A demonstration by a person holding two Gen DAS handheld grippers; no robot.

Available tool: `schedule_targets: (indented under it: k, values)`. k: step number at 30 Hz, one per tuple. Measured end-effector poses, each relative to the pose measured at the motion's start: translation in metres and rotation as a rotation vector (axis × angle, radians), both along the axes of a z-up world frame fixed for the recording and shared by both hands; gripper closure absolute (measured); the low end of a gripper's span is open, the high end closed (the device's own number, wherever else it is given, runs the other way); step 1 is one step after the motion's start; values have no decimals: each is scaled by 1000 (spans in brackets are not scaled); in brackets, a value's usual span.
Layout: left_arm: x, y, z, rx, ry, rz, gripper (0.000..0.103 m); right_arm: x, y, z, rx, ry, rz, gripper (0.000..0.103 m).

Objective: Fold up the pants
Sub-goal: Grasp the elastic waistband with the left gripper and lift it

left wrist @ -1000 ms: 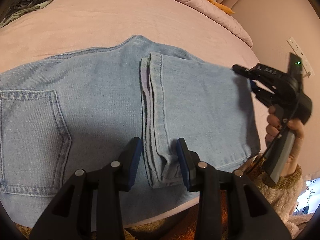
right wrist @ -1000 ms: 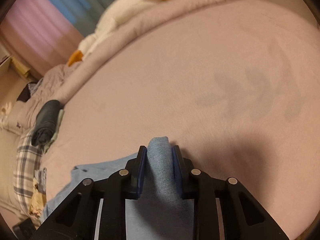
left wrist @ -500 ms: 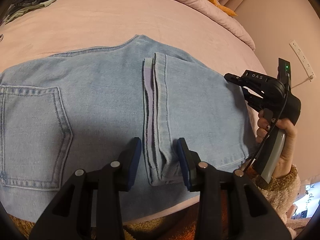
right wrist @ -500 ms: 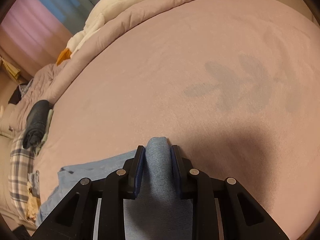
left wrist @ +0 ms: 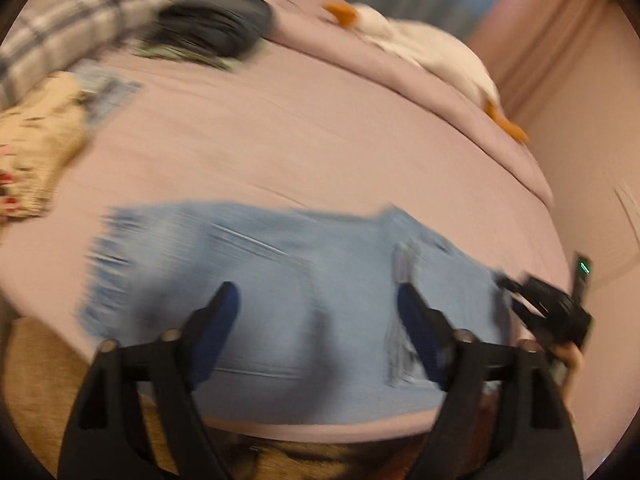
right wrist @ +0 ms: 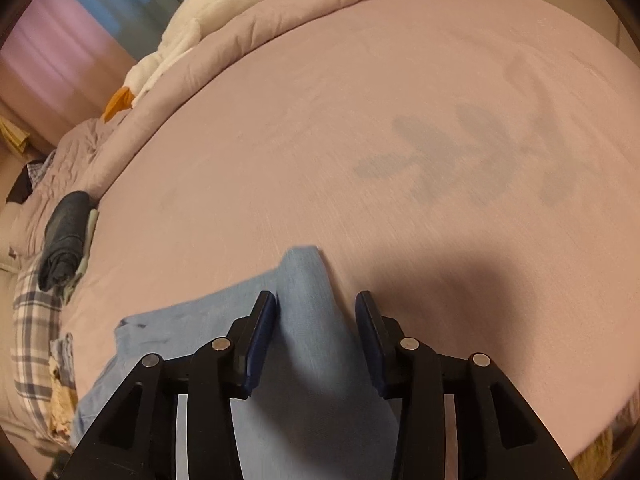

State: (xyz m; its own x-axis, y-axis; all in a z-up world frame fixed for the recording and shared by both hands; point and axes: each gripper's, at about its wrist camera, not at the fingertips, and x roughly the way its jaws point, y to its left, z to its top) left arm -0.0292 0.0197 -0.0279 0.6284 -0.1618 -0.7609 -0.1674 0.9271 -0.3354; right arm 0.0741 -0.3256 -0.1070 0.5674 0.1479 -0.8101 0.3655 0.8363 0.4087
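Light blue jeans lie folded on the pink bed, with the leg hems laid over the upper part. My left gripper is wide open above the jeans, empty; this view is blurred. My right gripper is open, its jaws either side of a raised fold of the jeans at their far edge. It also shows in the left wrist view at the jeans' right end.
A white plush goose lies on the rolled pink duvet at the back. Dark folded clothes, a plaid pillow and a floral cloth lie at the left. The bed's front edge is near me.
My right gripper has opened and let go of the jeans fold. My left gripper has opened wider, pulled back and swung left, off the hems.
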Motion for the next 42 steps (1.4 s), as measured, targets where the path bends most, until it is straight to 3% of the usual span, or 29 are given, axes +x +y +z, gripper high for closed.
schedule_targets:
  k: [3,7,9,13,19,23,29,42]
  values:
    - [-8,28,2,3,-6,93,10,-12,1,15,-38,-11,-9,45]
    - [-9,57,-7,-65,36,172,10,-31,18,49,-183,-127,-5,21]
    - [-6,64,-12,-83,58,191,10,-36,29,56,-190,-165,37,18]
    - [-10,67,-20,-80,83,204,10,-24,45,44,-146,-135,138,18]
    - [-4,67,-35,-69,112,206,10,-6,54,19,-172,-30,169,18]
    - [-2,73,-42,-30,126,229,10,-3,54,19,-163,-21,168,18]
    - [-5,88,-53,-100,152,269,10,-7,53,17,-163,-13,165,18]
    - [1,89,-67,-119,152,243,8,-5,55,15,-180,-5,171,18]
